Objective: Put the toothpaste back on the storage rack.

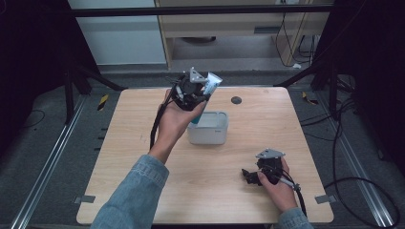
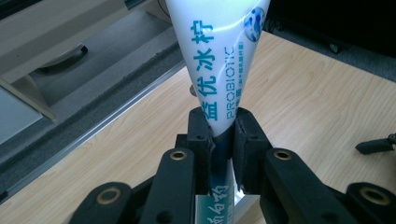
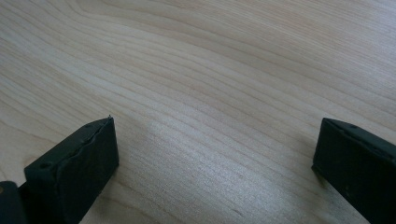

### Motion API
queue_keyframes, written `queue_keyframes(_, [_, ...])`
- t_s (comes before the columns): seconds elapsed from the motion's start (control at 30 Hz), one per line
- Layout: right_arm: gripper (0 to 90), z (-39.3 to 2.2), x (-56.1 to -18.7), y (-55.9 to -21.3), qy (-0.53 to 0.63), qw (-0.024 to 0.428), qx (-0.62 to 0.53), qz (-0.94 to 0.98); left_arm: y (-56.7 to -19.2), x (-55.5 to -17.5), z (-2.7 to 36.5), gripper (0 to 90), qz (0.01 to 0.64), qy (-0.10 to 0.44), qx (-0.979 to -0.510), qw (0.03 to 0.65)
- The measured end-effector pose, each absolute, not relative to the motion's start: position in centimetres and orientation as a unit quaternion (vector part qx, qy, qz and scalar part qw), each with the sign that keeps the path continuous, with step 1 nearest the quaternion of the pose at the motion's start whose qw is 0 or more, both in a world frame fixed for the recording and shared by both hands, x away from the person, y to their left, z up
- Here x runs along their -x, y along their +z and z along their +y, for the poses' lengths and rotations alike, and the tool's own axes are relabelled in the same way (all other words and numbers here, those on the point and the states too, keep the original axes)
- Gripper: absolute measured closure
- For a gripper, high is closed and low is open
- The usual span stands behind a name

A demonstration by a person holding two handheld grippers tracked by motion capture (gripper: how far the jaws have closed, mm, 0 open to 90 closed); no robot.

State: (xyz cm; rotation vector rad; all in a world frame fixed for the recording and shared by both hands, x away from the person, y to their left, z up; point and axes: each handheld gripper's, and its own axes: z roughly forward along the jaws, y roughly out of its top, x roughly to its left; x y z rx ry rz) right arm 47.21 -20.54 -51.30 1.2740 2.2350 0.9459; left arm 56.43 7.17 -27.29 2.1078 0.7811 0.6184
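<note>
The left gripper (image 1: pixel 203 88), raised on an outstretched forearm, is clamping a white toothpaste tube (image 2: pixel 219 70) jutting beyond its jaws above the white box (image 1: pixel 208 128). The right gripper (image 1: pixel 249 175) is resting low, jaws gaping over bare table (image 3: pixel 210 93).

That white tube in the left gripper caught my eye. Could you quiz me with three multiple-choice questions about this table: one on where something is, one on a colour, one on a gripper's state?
1. Where is the toothpaste tube?
A. flat on the table
B. held up in the left gripper, near the white box
C. on the floor

2. What colour is the tube's lettering?
A. red
B. yellow
C. teal-blue

3. How does the right gripper stand?
A. open, nothing between its jaws
B. shut on the tube
C. shut on the box

Answers: 1 B, the high view shows the tube raised in the left gripper by the box. 2 C, the left gripper view shows teal print on white. 3 A, the right gripper view shows its jaws wide apart over bare table.
</note>
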Motion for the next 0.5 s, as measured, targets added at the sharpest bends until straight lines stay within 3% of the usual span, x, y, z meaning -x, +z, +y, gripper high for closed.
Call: queue_keyframes(0.5, [0.4,-20.55,-47.22,-51.29,0.338,0.2,-0.455,0.799,-27.36,-56.74,6.76,78.6,0.315,0.26,-0.818,0.406])
